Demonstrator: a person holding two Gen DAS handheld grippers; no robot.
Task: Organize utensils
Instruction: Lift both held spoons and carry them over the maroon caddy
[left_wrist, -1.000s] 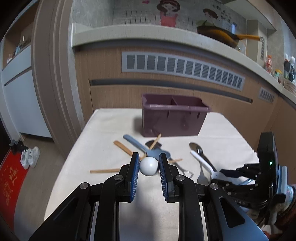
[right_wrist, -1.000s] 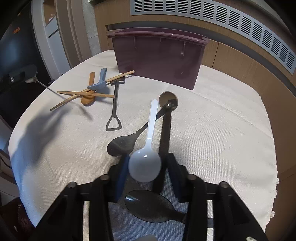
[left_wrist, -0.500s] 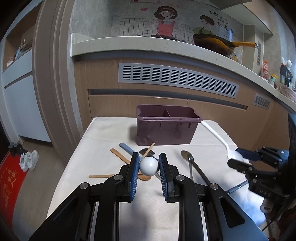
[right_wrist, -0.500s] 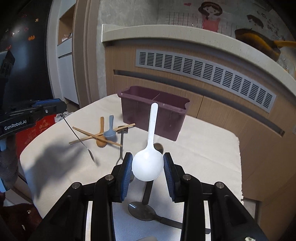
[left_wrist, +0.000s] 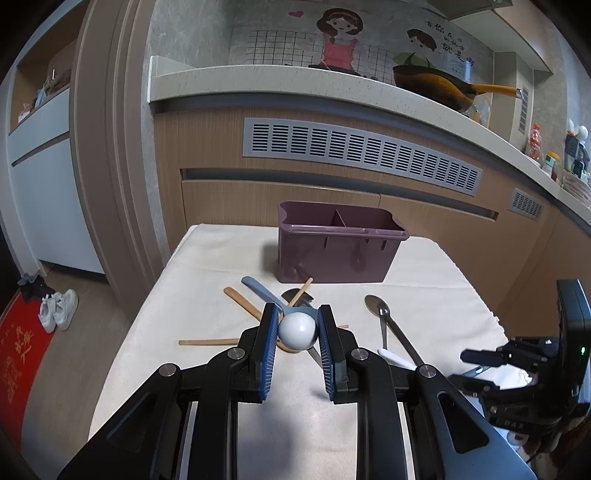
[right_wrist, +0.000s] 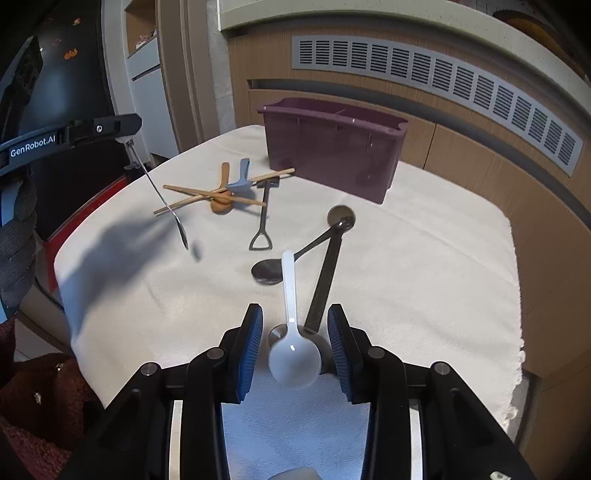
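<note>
- The left gripper (left_wrist: 297, 326) is clamping the white ball end of a thin metal utensil (right_wrist: 159, 192), hanging over the table's left side.
- The purple caddy (right_wrist: 332, 147) is standing far across the cloth-covered table (right_wrist: 424, 266).
- The right gripper (right_wrist: 295, 343), its jaws just widening, is standing apart around the white spoon (right_wrist: 293, 354), its pads clear of the bowl.

Behind your worktop: a grey vent grille (left_wrist: 362, 155) set in the wood cabinet front. On the counter ledge above, an orange-handled wok (left_wrist: 439, 90). White sneakers (left_wrist: 59, 308) sit on the floor beside a red mat (left_wrist: 18, 354).
</note>
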